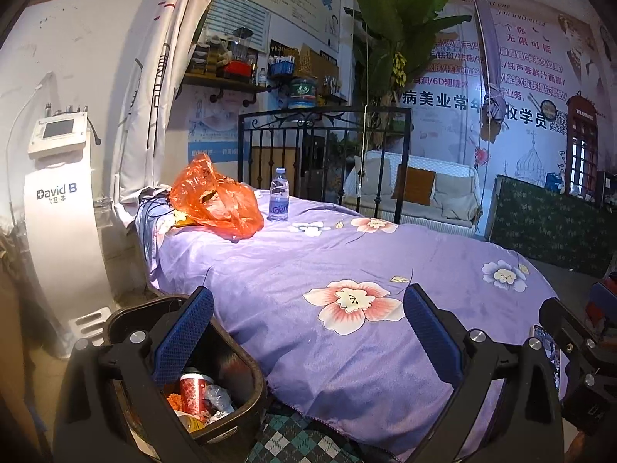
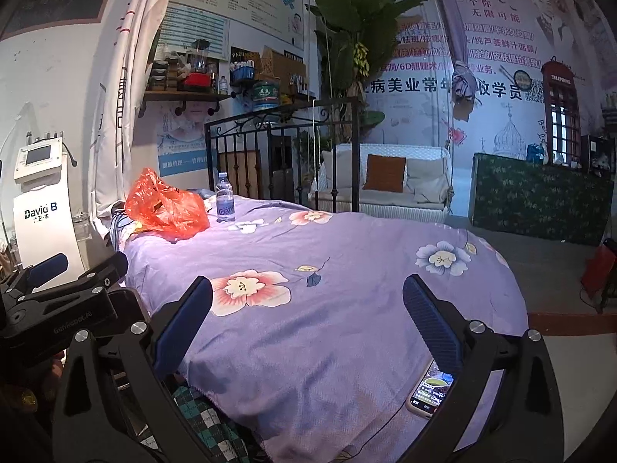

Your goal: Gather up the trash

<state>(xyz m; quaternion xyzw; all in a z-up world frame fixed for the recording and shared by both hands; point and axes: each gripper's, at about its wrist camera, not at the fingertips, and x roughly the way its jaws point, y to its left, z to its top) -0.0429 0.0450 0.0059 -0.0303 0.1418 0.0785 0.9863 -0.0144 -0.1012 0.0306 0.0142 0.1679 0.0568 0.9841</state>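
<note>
dim bluish indoor light, bright patch mid-frame, fisheye-bent dark edges, slightly soft

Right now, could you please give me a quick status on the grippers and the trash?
Left gripper and right gripper open, empty. Orange bag and water bottle at bed's far end. Trash bin beside bed, partly filled. Phone near right gripper.

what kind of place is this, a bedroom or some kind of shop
Most likely a small beauty salon, not a bedroom: a treatment bed under a floral purple cover, a standing skincare machine with a screen beside it, and a wall banner advertising beauty services.
</note>
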